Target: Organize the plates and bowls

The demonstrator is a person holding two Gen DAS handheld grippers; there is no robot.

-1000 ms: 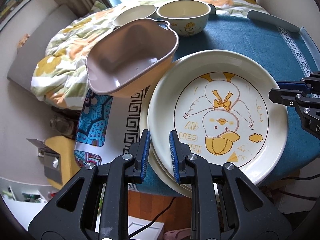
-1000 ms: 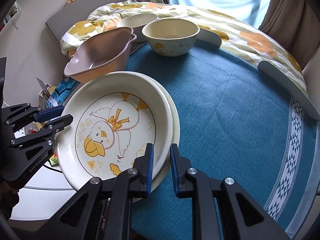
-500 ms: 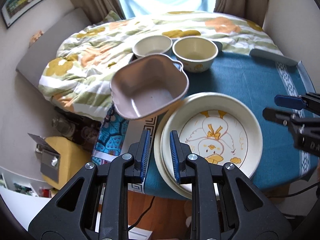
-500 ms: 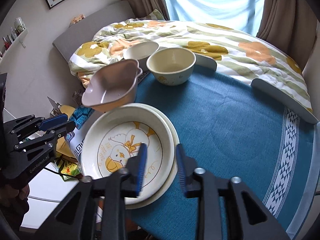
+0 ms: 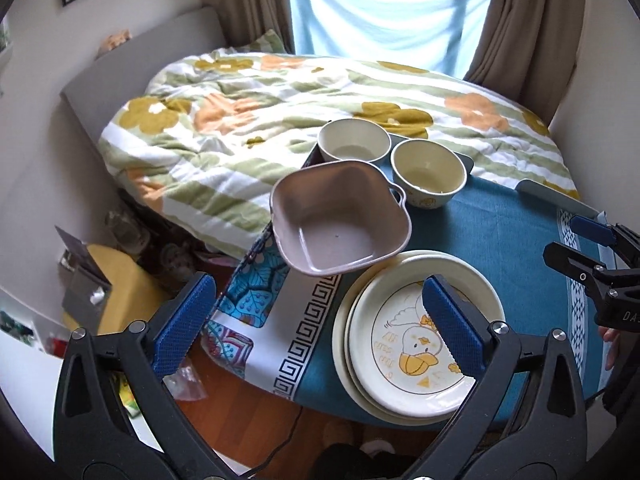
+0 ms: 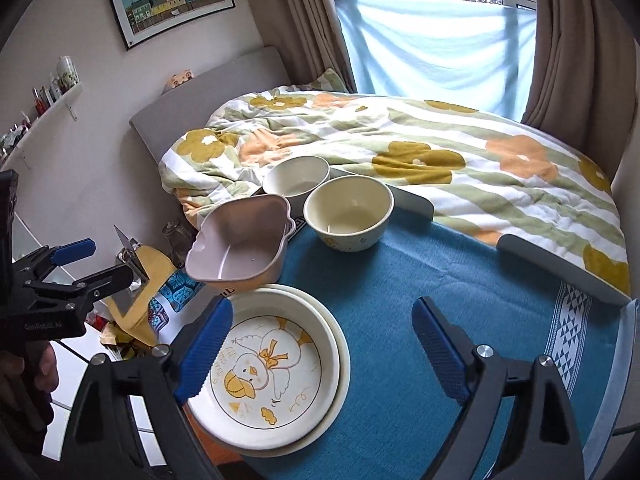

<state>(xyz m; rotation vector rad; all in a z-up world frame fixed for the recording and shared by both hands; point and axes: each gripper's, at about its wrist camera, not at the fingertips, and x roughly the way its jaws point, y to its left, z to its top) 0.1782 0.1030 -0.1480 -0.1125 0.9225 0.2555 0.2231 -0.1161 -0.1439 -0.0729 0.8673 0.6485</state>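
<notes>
A cream plate with a yellow duck drawing (image 5: pixel 416 344) (image 6: pixel 260 364) lies stacked on a plain cream plate at the near edge of the blue table (image 5: pixel 500 232) (image 6: pixel 400 280). A pink square bowl (image 5: pixel 340 222) (image 6: pixel 238 246) stands behind them, its rim over the plates' edge. Two cream round bowls (image 5: pixel 428 178) (image 6: pixel 348 212) stand side by side at the far edge, the left one (image 5: pixel 354 140) (image 6: pixel 296 178) plain. My left gripper (image 5: pixel 320 324) (image 6: pixel 86 262) is open and empty above the table's left front. My right gripper (image 6: pixel 320 356) (image 5: pixel 576 240) is open and empty above the plates.
A flowered quilt (image 5: pixel 260 92) covers the bed behind the table. A patterned cloth (image 5: pixel 256 312) hangs over the table's left edge. A yellow box (image 5: pixel 116 284) and clutter sit on the floor at the left. Curtains (image 6: pixel 440 40) hang at the back.
Both grippers have opened wide and pulled back and up from the duck plate, which stays stacked on the plain plate. The dishes have not moved.
</notes>
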